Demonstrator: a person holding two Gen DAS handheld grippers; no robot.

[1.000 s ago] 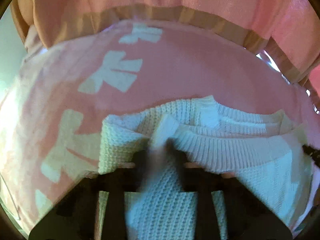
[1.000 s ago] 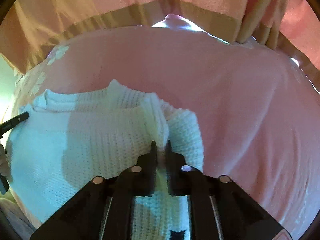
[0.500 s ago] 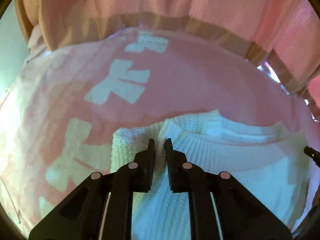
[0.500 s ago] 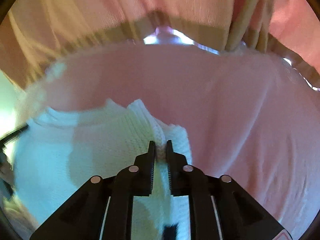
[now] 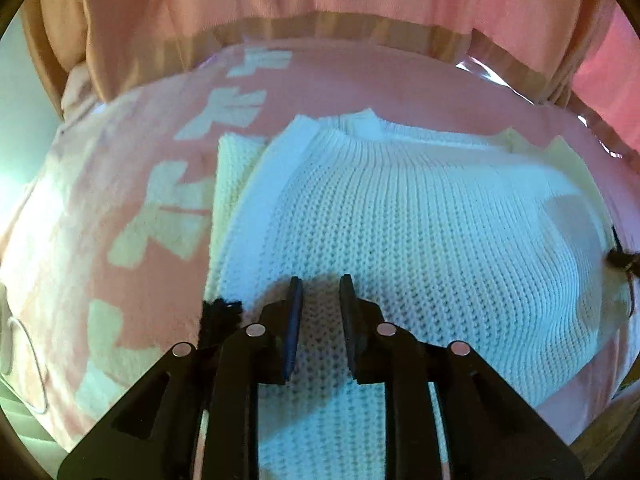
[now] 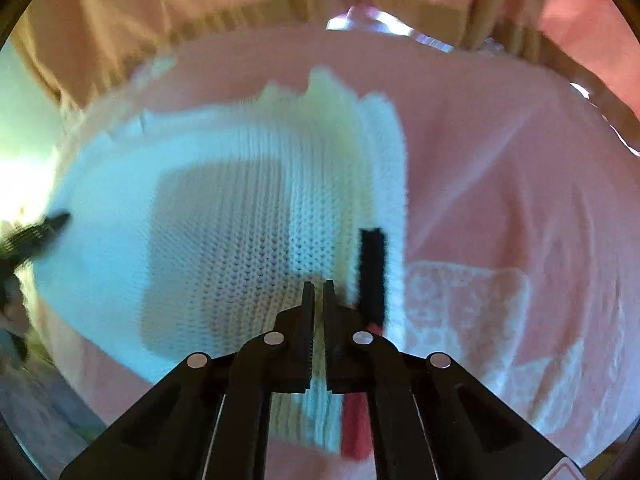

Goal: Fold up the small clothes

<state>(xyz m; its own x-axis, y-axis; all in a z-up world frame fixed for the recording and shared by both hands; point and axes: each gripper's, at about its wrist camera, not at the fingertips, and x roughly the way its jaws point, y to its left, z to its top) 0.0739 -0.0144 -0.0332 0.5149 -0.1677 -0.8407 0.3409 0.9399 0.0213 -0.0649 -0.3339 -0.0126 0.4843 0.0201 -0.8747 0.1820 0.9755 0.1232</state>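
A small white knitted sweater [image 5: 400, 220] lies folded on a pink cloth with pale bow prints [image 5: 168, 208]. My left gripper [image 5: 320, 292] hovers over the sweater's near left part, jaws a little apart with nothing between them. In the right wrist view the sweater [image 6: 224, 216] fills the left half, blurred by motion. My right gripper [image 6: 319, 294] is nearly closed above the sweater's right edge, next to a black strip [image 6: 372, 272] with a red part below; I cannot tell whether it pinches the knit.
The pink cloth [image 6: 500, 160] covers the surface, with a pale lace-like patch [image 6: 460, 312] at right. A pink curtain with a tan band [image 5: 320, 28] hangs behind. The other gripper's tip shows at each view's edge [image 6: 40, 232].
Both grippers have pulled back toward me from the sweater's far edge, where each pinched it. The left has opened and let go. The top layer now lies folded over.
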